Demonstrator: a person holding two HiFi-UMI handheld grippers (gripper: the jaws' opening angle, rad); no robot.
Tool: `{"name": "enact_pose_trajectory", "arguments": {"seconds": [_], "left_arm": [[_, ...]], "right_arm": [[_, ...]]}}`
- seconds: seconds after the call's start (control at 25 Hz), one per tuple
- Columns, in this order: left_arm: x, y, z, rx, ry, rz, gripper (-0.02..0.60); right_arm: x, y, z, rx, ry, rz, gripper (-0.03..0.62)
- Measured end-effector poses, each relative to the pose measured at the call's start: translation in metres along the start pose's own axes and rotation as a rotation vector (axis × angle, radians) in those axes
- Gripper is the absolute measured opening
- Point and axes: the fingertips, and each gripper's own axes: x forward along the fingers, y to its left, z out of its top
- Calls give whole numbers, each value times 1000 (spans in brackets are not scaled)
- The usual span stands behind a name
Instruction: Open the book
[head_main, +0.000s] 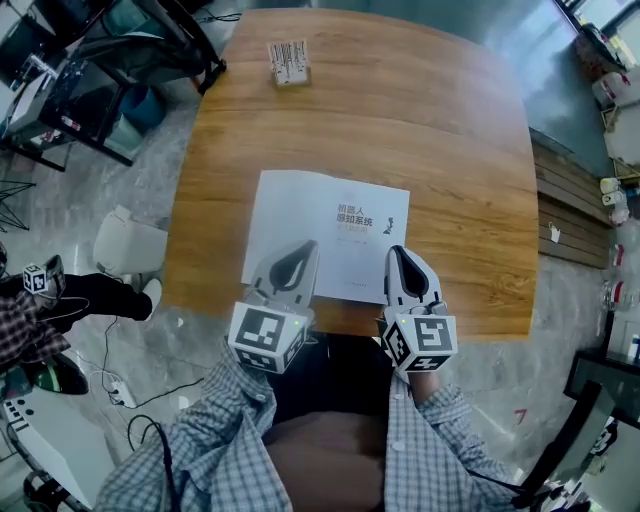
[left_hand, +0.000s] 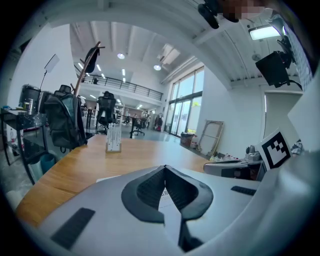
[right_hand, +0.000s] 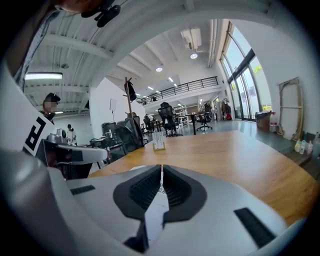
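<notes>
Head view: closed white book (head_main: 325, 235) lies flat on wood table (head_main: 430, 130), near the person's edge. Left gripper (head_main: 308, 247) and right gripper (head_main: 395, 252) both hover over the book's near half, side by side and apart. Can't tell whether either touches the cover, or which edge is the spine. Small card stand (head_main: 289, 62) is at the far end, well apart and not in the way. Off the table at left there's another person's sleeve (head_main: 95, 295) and a white chair (head_main: 128, 243), both clear of the work.

Left gripper view: jaws closed tip to tip with nothing in them; book cover print shows through the gap behind the tips. Table ahead is bare up to the card stand. Backpack (left_hand: 62, 122) hangs on a chair off the table's left edge. Nothing blocks it.

Right gripper view: jaws closed, only a hairline slit, nothing held; the cover shows below. Left gripper sits close on the left.

Risks, my judgement:
- Jaws this tight can't pinch the cover, so they need to part first.
- The cover lies flat on smooth wood, so a push at the edge could slide the whole book.
- A grab could catch a wad of pages, or lift the book if nothing pins it.
- The grippers are close and could bump each other.
</notes>
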Motion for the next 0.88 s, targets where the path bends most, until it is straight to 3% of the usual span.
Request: {"name": "enact_pose_trajectory", "arguments": {"seconds": [0.2,0.88], "left_arm": [[6,-11,7,42,-6,-34,8],[6,-4,9,40,-17,-76,8]], "right_arm": [[-12,-18,6,1,-16,-65,23],[-12,-24,15,20,-39,-147,23]]}}
